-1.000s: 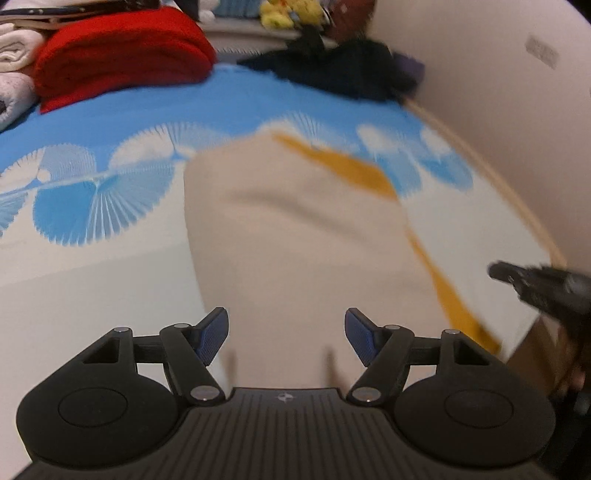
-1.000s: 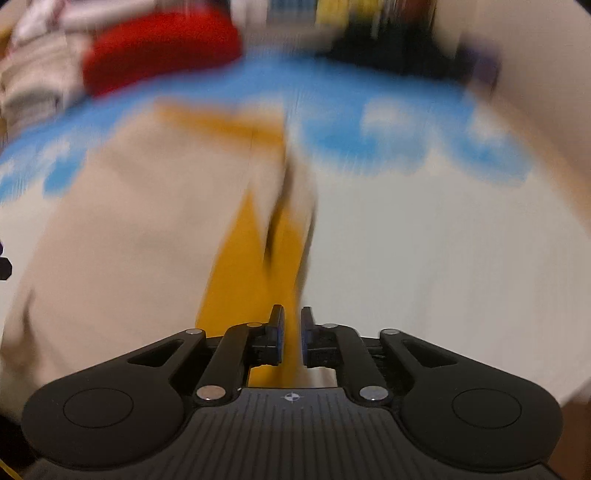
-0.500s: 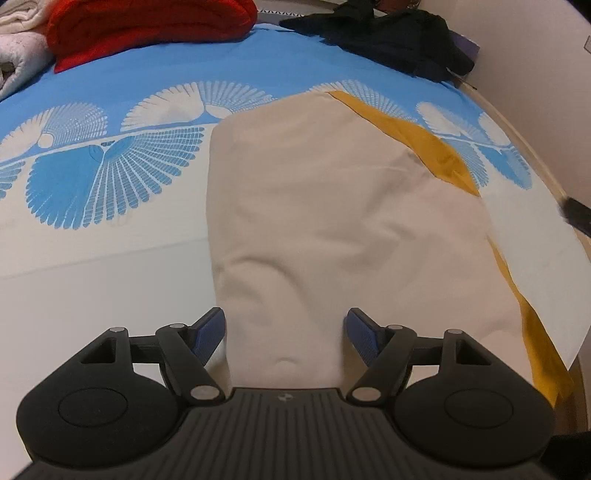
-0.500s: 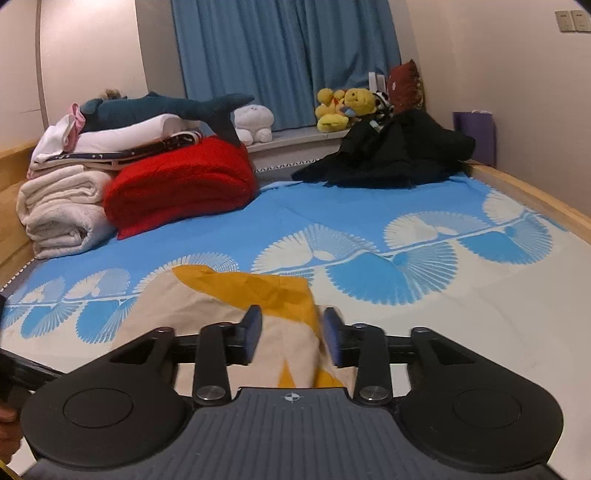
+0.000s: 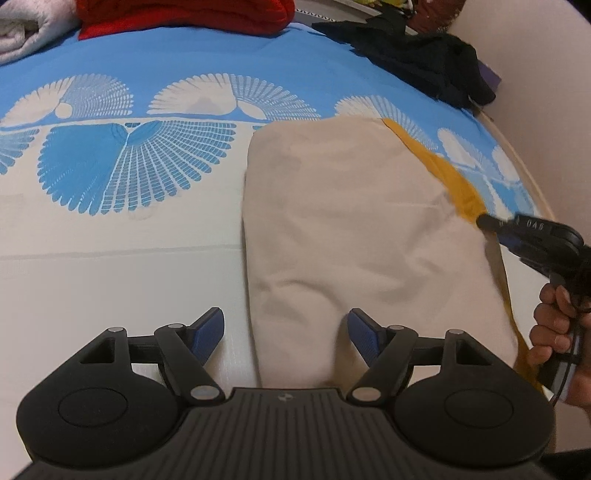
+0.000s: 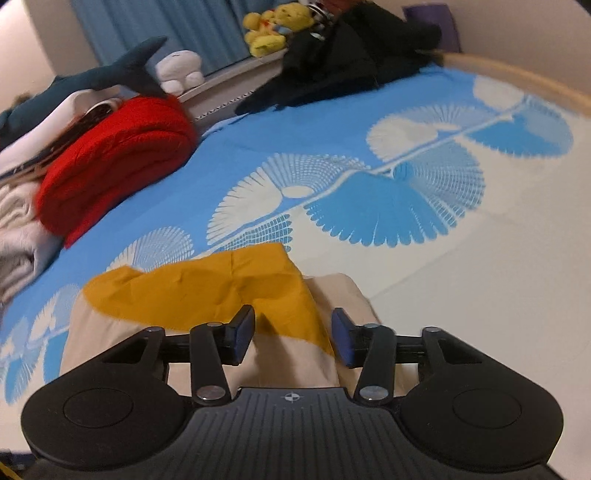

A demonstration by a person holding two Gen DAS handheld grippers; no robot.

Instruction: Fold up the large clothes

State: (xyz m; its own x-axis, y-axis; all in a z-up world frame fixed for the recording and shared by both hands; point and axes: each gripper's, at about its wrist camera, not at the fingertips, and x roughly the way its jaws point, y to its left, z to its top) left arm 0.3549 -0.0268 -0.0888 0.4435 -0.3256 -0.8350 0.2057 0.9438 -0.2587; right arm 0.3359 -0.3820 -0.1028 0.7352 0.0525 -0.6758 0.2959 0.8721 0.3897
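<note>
Beige-and-mustard garment folded on the patterned bed

On the far left, rolled white towels [image 5: 26, 31] beside a red folded blanket [image 5: 184, 14], both at the head of the blue-and-white bedsheet [image 5: 122, 177]. At centre, the beige garment [image 5: 354, 229] lying folded on the sheet, mustard trim [image 5: 450, 181] along its right edge. Left gripper [image 5: 286, 330] low over the near edge, fingers spread wide astride the cloth, pads clear of it. Further right, right gripper [image 6: 293, 339] over the mustard corner, jaws apart after just narrowing, fabric below and between but not pinched. Behind, a black clothes heap [image 6: 347, 59] and yellow plush toys [image 6: 273, 27]
</note>
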